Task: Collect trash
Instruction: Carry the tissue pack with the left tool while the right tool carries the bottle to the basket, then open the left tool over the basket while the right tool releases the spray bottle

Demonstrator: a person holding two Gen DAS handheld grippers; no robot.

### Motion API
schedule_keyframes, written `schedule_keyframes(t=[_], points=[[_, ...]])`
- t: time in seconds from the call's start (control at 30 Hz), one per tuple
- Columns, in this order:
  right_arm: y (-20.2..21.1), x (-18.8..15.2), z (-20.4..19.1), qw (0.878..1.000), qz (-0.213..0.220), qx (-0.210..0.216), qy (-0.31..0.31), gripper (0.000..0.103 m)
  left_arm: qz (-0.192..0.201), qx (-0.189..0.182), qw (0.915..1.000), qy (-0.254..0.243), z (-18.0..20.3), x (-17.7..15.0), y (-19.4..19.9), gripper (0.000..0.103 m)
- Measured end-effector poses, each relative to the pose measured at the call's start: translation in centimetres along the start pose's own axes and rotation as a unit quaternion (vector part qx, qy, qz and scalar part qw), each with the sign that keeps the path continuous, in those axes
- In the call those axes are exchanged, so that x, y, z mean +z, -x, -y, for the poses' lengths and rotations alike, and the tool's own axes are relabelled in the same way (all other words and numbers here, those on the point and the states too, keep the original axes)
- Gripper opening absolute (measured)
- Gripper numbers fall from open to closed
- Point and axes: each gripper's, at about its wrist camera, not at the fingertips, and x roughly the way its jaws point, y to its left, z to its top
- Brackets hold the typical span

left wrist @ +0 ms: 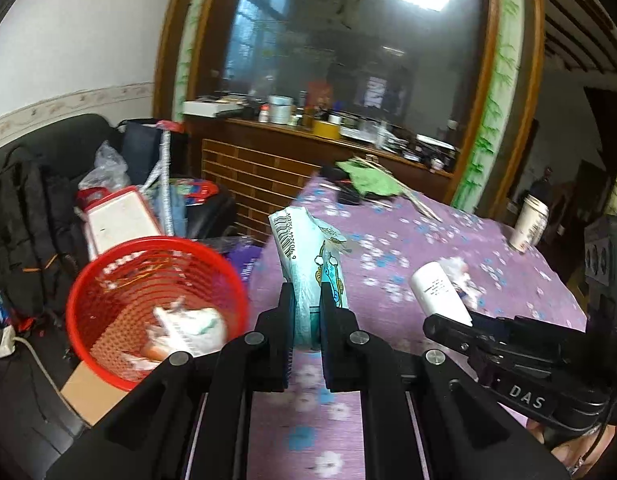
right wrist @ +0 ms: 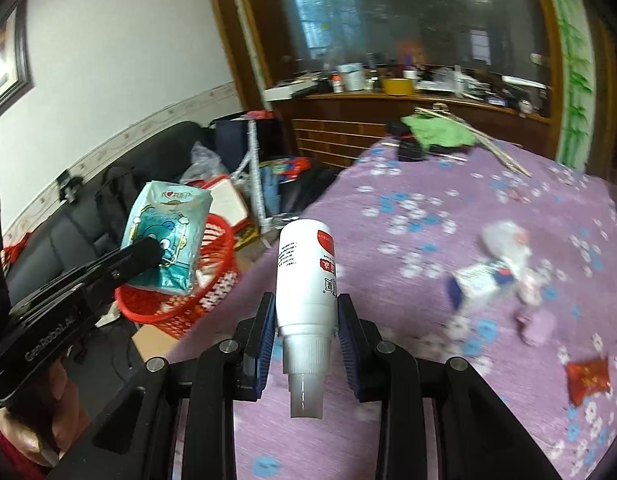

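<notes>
The left gripper [left wrist: 306, 304] is clamped on a blue tissue pack [left wrist: 308, 256], held upright. The red basket [left wrist: 120, 264] sits low to its left, beside the table [left wrist: 428, 240]. The right gripper [right wrist: 307, 316], farther from the basket, pinches a white bottle [right wrist: 306, 272], nozzle toward the camera.

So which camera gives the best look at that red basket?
The left wrist view: the red basket shows its whole rim and the crumpled paper inside. In the right wrist view the tissue pack held by the left gripper covers much of the basket, leaving only part of its rim and side.
</notes>
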Motion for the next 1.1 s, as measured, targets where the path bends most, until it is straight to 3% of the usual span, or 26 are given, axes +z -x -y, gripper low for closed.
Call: schedule_keyframes(t=[0.5, 0.87, 0.9, 0.93, 1.0, 1.1], points=[[-8.1, 4.0, -9.9, 0.995, -0.050, 0.077, 0.045, 0.033, -0.016, 0.054, 0.9963, 0.065, -12.7, 1.1, -1.0, 0.010], [-14.8, 4.9, -13.2, 0.992, -0.090, 0.081, 0.045, 0.036, -0.047, 0.047, 0.9951, 0.073, -16.4, 0.9, -4.4, 0.011], [-15.2, 5.1, -13.2, 0.992, -0.091, 0.078, 0.046, 0.042, -0.047, 0.046, 0.9955, 0.068, -16.4, 0.9, -4.5, 0.013], [-15.2, 5.2, -13.2, 0.992, -0.090, 0.070, 0.046, 0.045, -0.047, 0.051, 0.9956, 0.063, -16.4, 1.0, -4.6, 0.024], [-14.5, 5.7, -12.6, 0.994, -0.078, 0.060, 0.039, 0.045, -0.047, 0.055, 0.9951, 0.067, -16.5, 1.0, -4.6, 0.056], [-11.8, 6.0, -10.9, 0.997, -0.053, 0.049, 0.028, 0.045, -0.042, 0.045, 0.9959, 0.066, -16.2, 1.5, -4.1, 0.058]])
